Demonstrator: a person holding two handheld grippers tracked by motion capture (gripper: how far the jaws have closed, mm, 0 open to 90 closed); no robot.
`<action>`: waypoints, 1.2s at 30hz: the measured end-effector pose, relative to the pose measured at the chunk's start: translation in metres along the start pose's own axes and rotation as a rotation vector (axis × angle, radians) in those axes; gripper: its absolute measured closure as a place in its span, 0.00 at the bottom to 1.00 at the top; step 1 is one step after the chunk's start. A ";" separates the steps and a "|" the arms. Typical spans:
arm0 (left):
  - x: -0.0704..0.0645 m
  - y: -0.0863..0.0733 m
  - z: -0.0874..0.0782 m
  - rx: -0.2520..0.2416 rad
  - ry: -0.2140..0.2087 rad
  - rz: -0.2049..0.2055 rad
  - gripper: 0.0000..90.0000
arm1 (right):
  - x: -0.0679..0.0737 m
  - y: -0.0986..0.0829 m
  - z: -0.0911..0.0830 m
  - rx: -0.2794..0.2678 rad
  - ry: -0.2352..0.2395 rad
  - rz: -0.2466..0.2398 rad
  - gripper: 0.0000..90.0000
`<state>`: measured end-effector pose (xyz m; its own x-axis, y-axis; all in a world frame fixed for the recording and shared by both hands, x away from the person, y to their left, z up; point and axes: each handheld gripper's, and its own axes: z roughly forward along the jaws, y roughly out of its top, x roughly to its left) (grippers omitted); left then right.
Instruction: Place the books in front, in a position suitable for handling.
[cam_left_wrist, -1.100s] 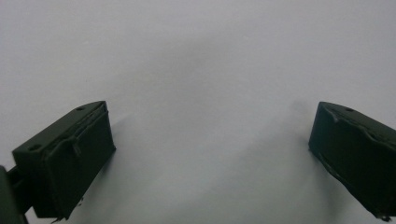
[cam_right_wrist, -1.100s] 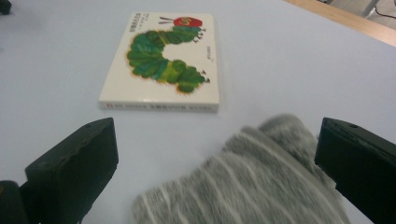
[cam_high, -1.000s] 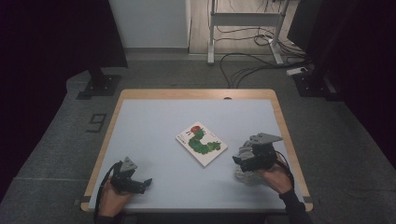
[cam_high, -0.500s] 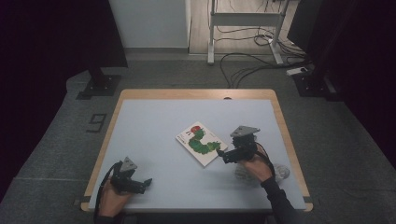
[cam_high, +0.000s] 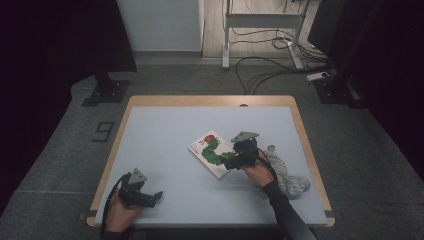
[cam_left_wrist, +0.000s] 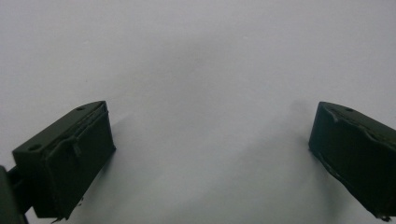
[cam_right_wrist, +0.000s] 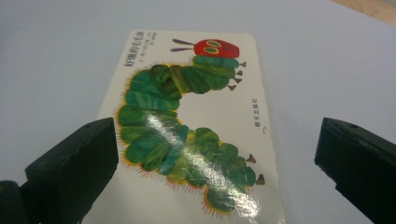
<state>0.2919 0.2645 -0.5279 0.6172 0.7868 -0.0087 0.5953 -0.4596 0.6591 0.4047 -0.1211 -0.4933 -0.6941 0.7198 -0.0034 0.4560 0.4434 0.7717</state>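
Green caterpillar book (cam_right_wrist: 196, 135) lies flat at centre frame on the bench (cam_high: 165, 145), right gripper (cam_high: 231, 163) poised at its near edge, fingers wide. Drop one finger under the cover edge, squeeze squarely. Your left gripper (cam_high: 154, 196) idles lower left, wide, empty.

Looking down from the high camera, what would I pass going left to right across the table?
Left claw near the table's front edge → picture book with a green caterpillar → right claw at the book's near corner → grey cloth.
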 end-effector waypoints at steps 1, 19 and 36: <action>0.000 0.000 0.000 0.000 0.000 0.000 0.00 | -0.002 -0.002 0.007 0.009 -0.008 0.008 0.00; 0.000 0.000 0.000 0.000 0.000 0.000 0.00 | -0.014 -0.017 0.029 0.055 0.044 0.094 0.01; 0.000 0.000 0.000 0.000 0.000 0.000 0.00 | -0.005 -0.018 0.028 0.104 0.110 0.115 0.00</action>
<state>0.2920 0.2645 -0.5279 0.6172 0.7868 -0.0090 0.5955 -0.4595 0.6590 0.4152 -0.1178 -0.5250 -0.6880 0.7090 0.1548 0.5869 0.4181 0.6933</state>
